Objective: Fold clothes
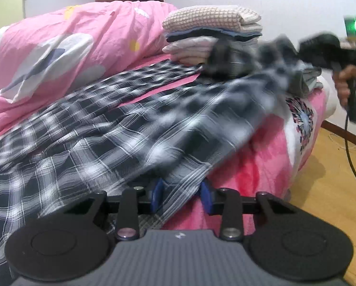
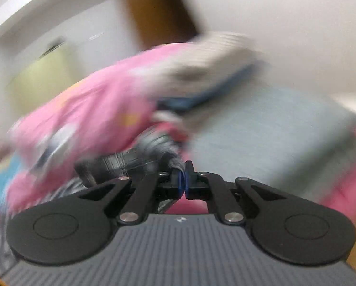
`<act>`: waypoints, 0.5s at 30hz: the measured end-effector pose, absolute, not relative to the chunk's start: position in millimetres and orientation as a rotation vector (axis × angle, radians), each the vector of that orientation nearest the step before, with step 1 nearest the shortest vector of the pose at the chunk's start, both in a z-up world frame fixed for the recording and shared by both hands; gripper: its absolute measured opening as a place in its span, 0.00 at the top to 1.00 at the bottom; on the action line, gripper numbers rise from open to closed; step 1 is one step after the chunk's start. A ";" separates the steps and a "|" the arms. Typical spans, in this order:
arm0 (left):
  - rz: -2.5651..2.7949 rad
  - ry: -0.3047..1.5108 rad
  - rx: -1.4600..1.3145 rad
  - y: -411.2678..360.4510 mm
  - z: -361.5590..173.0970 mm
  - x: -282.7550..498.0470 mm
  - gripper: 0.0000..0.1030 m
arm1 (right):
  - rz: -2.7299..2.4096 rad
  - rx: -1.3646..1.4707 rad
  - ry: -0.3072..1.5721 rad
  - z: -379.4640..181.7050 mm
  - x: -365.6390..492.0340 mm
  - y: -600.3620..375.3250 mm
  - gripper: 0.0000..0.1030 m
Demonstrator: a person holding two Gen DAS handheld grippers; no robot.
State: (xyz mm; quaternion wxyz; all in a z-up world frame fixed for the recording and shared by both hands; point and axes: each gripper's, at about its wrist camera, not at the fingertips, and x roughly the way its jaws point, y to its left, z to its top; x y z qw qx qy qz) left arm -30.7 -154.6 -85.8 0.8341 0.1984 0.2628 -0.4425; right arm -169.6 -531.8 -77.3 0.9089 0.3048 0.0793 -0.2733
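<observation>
While both tools [image 1: 181,196] [image 2: 184,182] pinch it, plaid garment [image 1: 111,128] lies spread.

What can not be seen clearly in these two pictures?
- Left wrist view: the right gripper and the far end of the plaid garment are smeared by motion.
- Left wrist view: the left gripper has cloth over its fingers.
- Right wrist view: the folded stack is blurred.

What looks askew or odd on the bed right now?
The black-and-white plaid shirt lies rumpled and slanted across the pink bed sheet, its hem hanging off the edge. The stack of folded clothes looks tidy.
</observation>
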 end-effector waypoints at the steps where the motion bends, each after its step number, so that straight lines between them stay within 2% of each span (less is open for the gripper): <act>1: -0.938 0.554 0.430 -155.1 -85.9 -31.2 0.64 | -0.581 0.713 0.160 -88.6 -176.5 -538.3 0.99; 4: -0.938 0.546 0.451 -156.5 -85.9 -33.2 0.65 | -0.586 0.838 0.134 -105.2 -185.1 -543.3 0.99; 6: -0.935 0.542 0.455 -156.6 -85.5 -34.6 0.66 | -0.589 0.826 0.131 -103.4 -184.5 -540.1 0.98; 9: -0.930 0.528 0.472 -156.9 -85.7 -39.4 0.73 | -0.579 0.800 0.140 -98.5 -184.4 -537.6 0.98; 12: -0.926 0.514 0.489 -158.0 -86.2 -44.3 0.84 | -0.583 0.758 0.160 -93.5 -181.1 -534.5 0.97; 13: -0.921 0.506 0.493 -158.7 -86.1 -45.8 0.94 | -0.587 0.740 0.169 -92.1 -179.9 -533.3 0.97; 15: -0.907 0.490 0.498 -159.8 -84.4 -47.7 0.96 | -0.588 0.702 0.173 -88.4 -181.2 -531.1 0.97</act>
